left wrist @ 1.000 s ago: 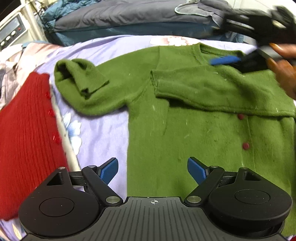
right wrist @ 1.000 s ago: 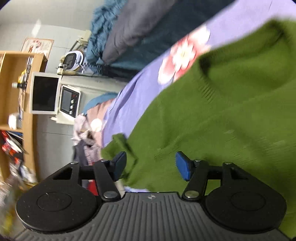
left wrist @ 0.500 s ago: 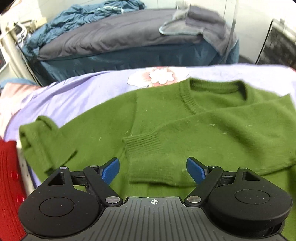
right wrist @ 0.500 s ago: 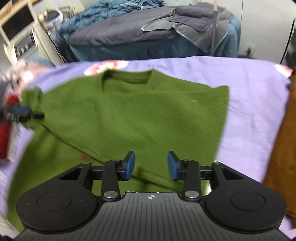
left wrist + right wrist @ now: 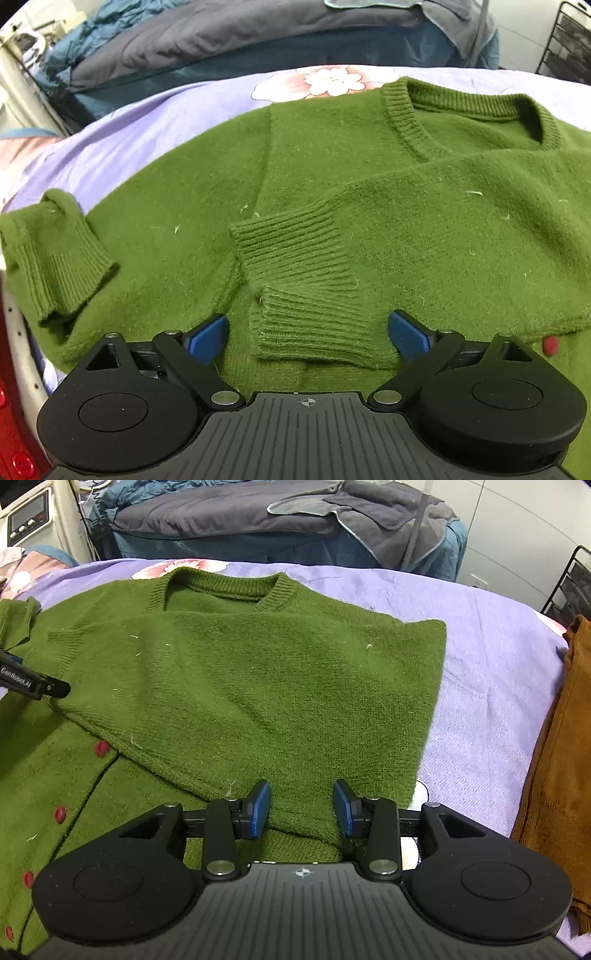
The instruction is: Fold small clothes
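Lying flat on the lilac bedsheet (image 5: 491,672), the green cardigan (image 5: 369,206) fills most of both views, its neckline at the far side and its red buttons (image 5: 60,814) running down the near left in the right wrist view. At far left in the left wrist view a strip of red knitwear (image 5: 11,424) shows at the frame edge, much less of it than a second ago, when it covered the whole left side. Next to it the cardigan's left sleeve (image 5: 55,254) sticks out, its ribbed cuff turned over. The left gripper (image 5: 308,332) has come in much closer over the half second: its blue fingers stand wide apart on either side of the ribbed cuff (image 5: 295,258) of the right sleeve, which lies folded across the chest, and they are not closed on it. That cuff sat well ahead of the fingers half a second ago. In the right wrist view the left gripper's black tip shows at the left edge. The right gripper (image 5: 301,808) has its fingers apart over the near edge of the folded sleeve, gripping nothing; its view has steadied since the earlier blur. At far right lies a brown garment (image 5: 554,757), and a grey blanket (image 5: 258,513) lies on the bed beyond.
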Available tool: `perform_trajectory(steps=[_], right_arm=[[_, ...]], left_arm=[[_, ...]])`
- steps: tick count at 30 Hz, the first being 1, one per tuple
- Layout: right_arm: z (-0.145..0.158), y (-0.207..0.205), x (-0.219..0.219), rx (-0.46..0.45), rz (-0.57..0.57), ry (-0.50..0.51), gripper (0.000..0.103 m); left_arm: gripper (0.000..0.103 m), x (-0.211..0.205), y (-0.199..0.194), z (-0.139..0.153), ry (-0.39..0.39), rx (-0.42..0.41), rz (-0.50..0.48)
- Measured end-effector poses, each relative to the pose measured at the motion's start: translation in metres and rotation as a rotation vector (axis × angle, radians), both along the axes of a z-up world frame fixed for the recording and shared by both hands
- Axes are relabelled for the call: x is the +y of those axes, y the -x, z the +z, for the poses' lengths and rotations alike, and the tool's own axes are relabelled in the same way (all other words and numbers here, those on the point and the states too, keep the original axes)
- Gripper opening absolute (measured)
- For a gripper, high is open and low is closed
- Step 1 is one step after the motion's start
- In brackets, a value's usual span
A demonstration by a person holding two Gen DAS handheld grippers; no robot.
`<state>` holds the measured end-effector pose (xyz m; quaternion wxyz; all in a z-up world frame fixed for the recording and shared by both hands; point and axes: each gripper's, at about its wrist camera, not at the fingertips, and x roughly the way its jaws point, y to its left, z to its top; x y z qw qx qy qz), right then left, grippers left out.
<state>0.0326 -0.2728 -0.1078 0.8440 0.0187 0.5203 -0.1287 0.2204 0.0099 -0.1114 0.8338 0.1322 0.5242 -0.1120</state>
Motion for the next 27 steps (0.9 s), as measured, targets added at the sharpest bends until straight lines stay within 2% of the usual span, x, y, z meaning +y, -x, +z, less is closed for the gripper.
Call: perform_trajectory(steps=[4,6,7,8,11,14,18,21,27], right_arm=[[0.0,-0.007,0.008,0.016,-0.032,0.017,0.051],[0.007,-0.01,0.011,0.008,-0.053,-0.014,0.066],[0.011,-0.009,0.014,-0.006,-0.062,-0.032,0.078],[0.015,-0.007,0.018,-0.023,-0.071,-0.042,0.084],[0.023,0.0,0.029,-0.039,-0.091,-0.054,0.085],[0.024,0.009,0.037,-0.027,-0.143,-0.107,0.088],[0.025,0.022,0.048,-0.018,-0.196,-0.178,0.089],[0.03,0.033,0.063,-0.027,-0.183,-0.202,0.09],[0.042,0.04,0.084,-0.036,-0.126,-0.223,0.09]], left_arm=[[0.103,-0.001,0.002,0.001,0.001,-0.004,0.013],[0.103,-0.001,0.004,0.004,0.005,-0.009,0.013],[0.103,-0.001,0.004,0.005,0.003,-0.011,0.016],[0.103,0.0,0.006,0.007,0.0,-0.015,0.02],[0.103,0.007,0.016,0.019,0.01,-0.047,0.041],[0.103,0.021,0.033,0.03,0.037,-0.086,0.048],[0.103,0.047,0.054,0.042,-0.033,-0.183,0.06],[0.103,0.076,0.051,0.053,-0.075,-0.234,0.147],[0.103,0.137,0.005,0.076,0.011,-0.232,0.369]])
